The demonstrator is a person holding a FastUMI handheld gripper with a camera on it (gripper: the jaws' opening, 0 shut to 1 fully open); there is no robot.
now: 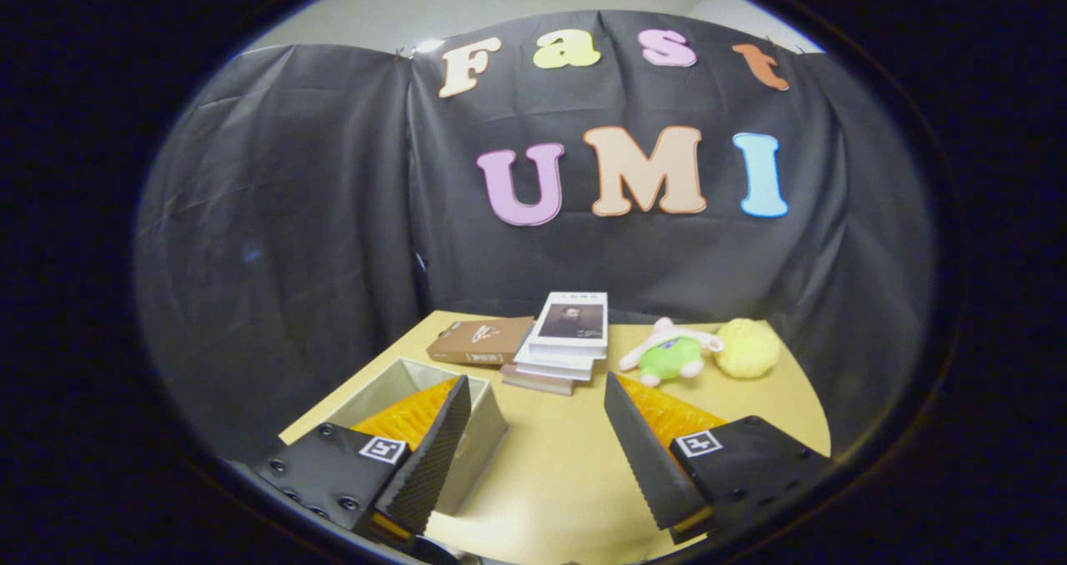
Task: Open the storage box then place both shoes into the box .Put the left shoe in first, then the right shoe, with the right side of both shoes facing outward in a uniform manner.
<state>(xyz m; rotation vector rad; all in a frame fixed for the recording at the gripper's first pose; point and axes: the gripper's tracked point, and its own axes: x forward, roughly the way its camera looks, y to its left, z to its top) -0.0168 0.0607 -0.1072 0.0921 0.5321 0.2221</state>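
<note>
My gripper [533, 398] is open above the wooden table [567, 457], its two black ribbed fingers [433, 448] spread wide with nothing between them. A grey storage box [483, 432] sits on the table under and behind the left finger. Its top is open and part of a pale inner wall shows. The finger covers most of the inside, so I cannot tell what the box holds.
Beyond the fingers a stack of books [563, 340] lies near the table's far edge, with a brown flat box [479, 342] to its left. A green and white plush toy [671, 355] and a yellow fluffy ball [748, 348] rest to the right.
</note>
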